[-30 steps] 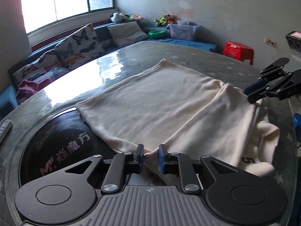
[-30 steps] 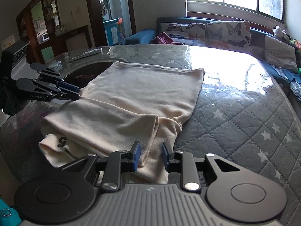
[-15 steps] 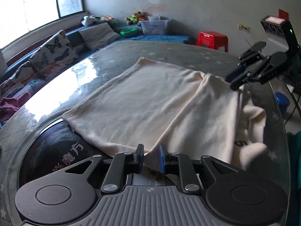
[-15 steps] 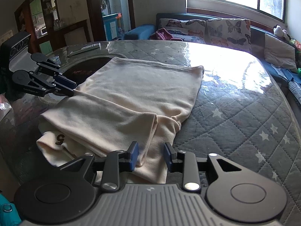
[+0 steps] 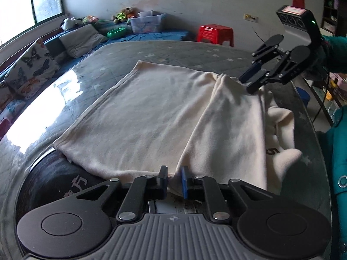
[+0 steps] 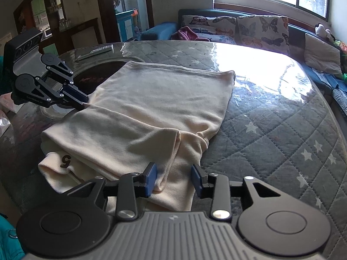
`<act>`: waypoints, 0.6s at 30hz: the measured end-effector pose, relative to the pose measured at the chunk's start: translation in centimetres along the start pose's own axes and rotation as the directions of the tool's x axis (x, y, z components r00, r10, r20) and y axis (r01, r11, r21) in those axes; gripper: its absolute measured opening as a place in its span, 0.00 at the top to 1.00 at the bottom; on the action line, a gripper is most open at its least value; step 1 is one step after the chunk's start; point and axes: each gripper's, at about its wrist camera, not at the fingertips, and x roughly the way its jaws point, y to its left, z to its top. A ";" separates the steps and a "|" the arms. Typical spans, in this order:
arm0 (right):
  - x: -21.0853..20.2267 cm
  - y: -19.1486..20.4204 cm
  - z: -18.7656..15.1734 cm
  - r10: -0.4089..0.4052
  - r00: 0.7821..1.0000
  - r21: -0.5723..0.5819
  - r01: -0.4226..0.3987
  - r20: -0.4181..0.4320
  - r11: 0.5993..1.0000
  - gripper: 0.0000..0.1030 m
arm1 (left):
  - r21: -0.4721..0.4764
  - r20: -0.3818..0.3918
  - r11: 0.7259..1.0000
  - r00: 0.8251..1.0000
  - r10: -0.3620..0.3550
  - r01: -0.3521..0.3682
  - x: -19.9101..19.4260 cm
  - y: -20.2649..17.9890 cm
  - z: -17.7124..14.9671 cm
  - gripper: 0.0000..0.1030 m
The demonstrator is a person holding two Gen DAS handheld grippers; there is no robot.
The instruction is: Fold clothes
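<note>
A cream garment point(image 5: 156, 117) with a dark "5" point(image 5: 272, 151) lies spread on the round table, one side folded over. It also shows in the right wrist view point(image 6: 151, 99). My left gripper point(image 5: 174, 178) is nearly closed, pinching a fold of the near hem; in the right wrist view it point(image 6: 83, 104) sits at the garment's left edge. My right gripper point(image 6: 174, 178) is open, its fingers either side of the folded sleeve edge without gripping. In the left wrist view it point(image 5: 249, 84) hovers over the garment's far right corner.
The table point(image 6: 271, 119) has a quilted grey star cover under glass and a dark round inset point(image 5: 43, 184). A sofa with butterfly cushions point(image 6: 260, 30) runs behind. A red stool point(image 5: 215, 33) and a plastic bin point(image 5: 147, 22) stand by the wall.
My right gripper's fingers have spread apart and let go of the sleeve fold. My left gripper stays pinched on the hem, and its view has swung right.
</note>
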 end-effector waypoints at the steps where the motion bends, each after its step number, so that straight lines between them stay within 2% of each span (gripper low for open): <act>1: 0.0 0.0 0.0 0.000 1.000 0.002 0.000 -0.001 1.000 0.64 | -0.001 -0.003 1.000 1.000 -0.002 0.002 -0.2 0.0 -0.1 0.92; 5: 0.2 -0.1 0.1 -0.001 1.000 0.006 0.001 -0.004 1.000 0.62 | -0.024 -0.012 1.000 1.000 0.005 -0.005 -0.9 0.1 -0.2 0.99; 18: -0.4 0.1 0.1 0.022 1.000 -0.028 -0.022 0.007 0.999 0.58 | -0.060 -0.014 0.997 0.999 0.050 -0.050 -2.0 0.3 -0.6 0.99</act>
